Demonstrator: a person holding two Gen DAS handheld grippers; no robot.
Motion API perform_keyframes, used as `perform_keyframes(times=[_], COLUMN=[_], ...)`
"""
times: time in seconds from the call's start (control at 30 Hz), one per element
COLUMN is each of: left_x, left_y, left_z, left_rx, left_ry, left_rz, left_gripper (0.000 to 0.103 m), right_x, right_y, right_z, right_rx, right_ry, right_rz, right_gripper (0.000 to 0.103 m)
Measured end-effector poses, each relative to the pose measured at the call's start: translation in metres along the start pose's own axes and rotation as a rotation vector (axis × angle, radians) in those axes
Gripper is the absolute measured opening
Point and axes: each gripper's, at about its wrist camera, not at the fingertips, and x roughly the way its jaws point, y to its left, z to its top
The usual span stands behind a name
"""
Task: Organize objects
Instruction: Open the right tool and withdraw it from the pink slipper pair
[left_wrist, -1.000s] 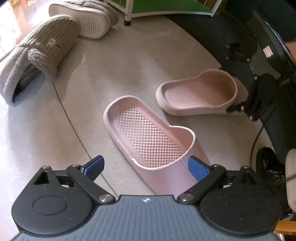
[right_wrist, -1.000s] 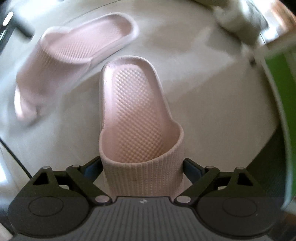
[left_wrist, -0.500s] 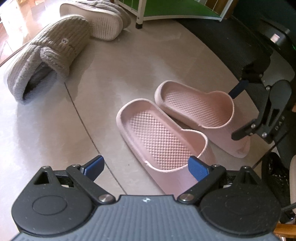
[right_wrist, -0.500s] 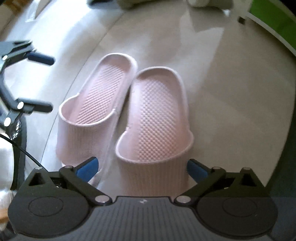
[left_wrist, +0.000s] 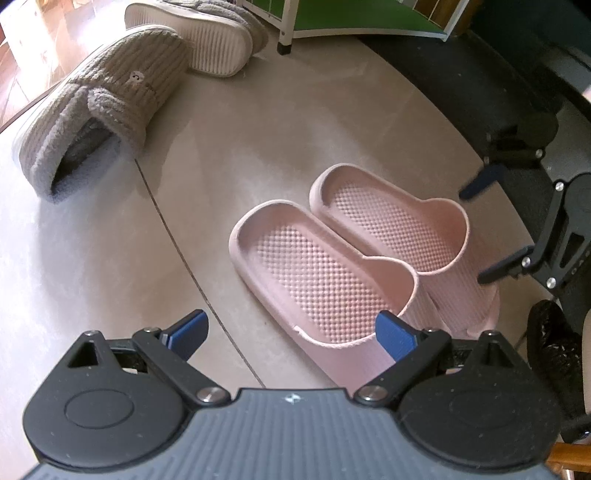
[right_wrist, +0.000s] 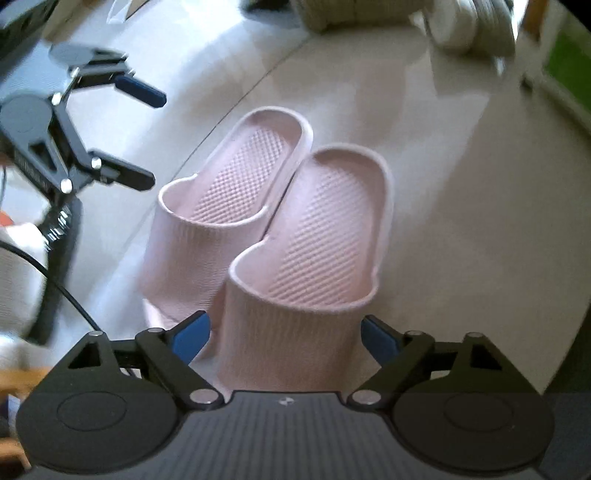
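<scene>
Two pink slides (left_wrist: 351, 266) sit touching side by side on floor (left_wrist: 258, 129); L gripper (left_wrist: 291, 332) & R gripper (right_wrist: 284, 336) both spread apart, holding nothing.

Matt dimpled foam slides (left_wrist: 332, 273); fuzzy ribbed-knit slipper (left_wrist: 107, 107); glossy floor (left_wrist: 92, 258)

two hand-held grippers, alike in build: left gripper (left_wrist: 291, 328) and right gripper (right_wrist: 286, 336), each with a grey ribbed body, black rounded side plates with embossed discs, black link arms on silver screws, triangular cut-outs and blue pads (left_wrist: 186, 330) on the fingertips. small white emblem on the ribbed body. thin black cable (right_wrist: 55, 280) at left of right-wrist view.
</scene>
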Motion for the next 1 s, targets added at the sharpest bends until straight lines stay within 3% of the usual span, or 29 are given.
perform_keyframes(times=[0.1, 0.2, 0.3, 0.33, 0.37, 0.5, 0.73, 0.83, 0.9, 0.93, 1.0], left_x=[-0.001, -0.001, -0.001, -0.001, -0.001, -0.001, -0.006, -0.007, -0.009, -0.010, -0.012], left_y=[0.002, 0.005, 0.008, 0.009, 0.010, 0.012, 0.020, 0.026, 0.028, 0.029, 0.031], left_z=[0.000, 0.000, 0.000, 0.000, 0.000, -0.003, -0.015, -0.020, -0.023, -0.024, -0.027], left_rx=[-0.001, -0.003, -0.016, -0.025, -0.032, -0.033, -0.049, -0.070, -0.079, -0.081, -0.084], left_ry=[-0.006, -0.008, -0.007, -0.007, -0.006, -0.005, -0.002, 0.002, 0.001, -0.001, -0.007], left_rz=[0.011, 0.025, 0.034, 0.034, 0.032, 0.029, 0.045, 0.052, 0.056, 0.056, 0.060], left_gripper=[0.096, 0.096, 0.096, 0.096, 0.096, 0.096, 0.096, 0.096, 0.096, 0.096, 0.096], right_x=[-0.011, 0.000, 0.021, 0.042, 0.050, 0.058, 0.040, 0.040, 0.035, 0.034, 0.031], right_y=[0.016, 0.030, 0.041, 0.049, 0.051, 0.050, 0.038, 0.042, 0.040, 0.038, 0.031], right_z=[0.000, 0.008, 0.017, 0.022, 0.026, 0.048, 0.059, 0.063, 0.066, 0.068, 0.076], right_rx=[-0.189, -0.361, -0.512, -0.561, -0.601, -0.652, -0.600, -0.592, -0.580, -0.566, -0.494], right_ry=[-0.074, -0.092, -0.027, 0.014, 0.046, 0.098, 0.072, 0.076, 0.100, 0.110, 0.119], right_rz=[-0.072, -0.011, 0.062, 0.072, 0.065, 0.151, 0.143, 0.118, 0.140, 0.141, 0.170], right_gripper=[0.086, 0.080, 0.063, 0.050, 0.047, 0.022, 0.021, 0.026, 0.037, 0.053, 0.059])
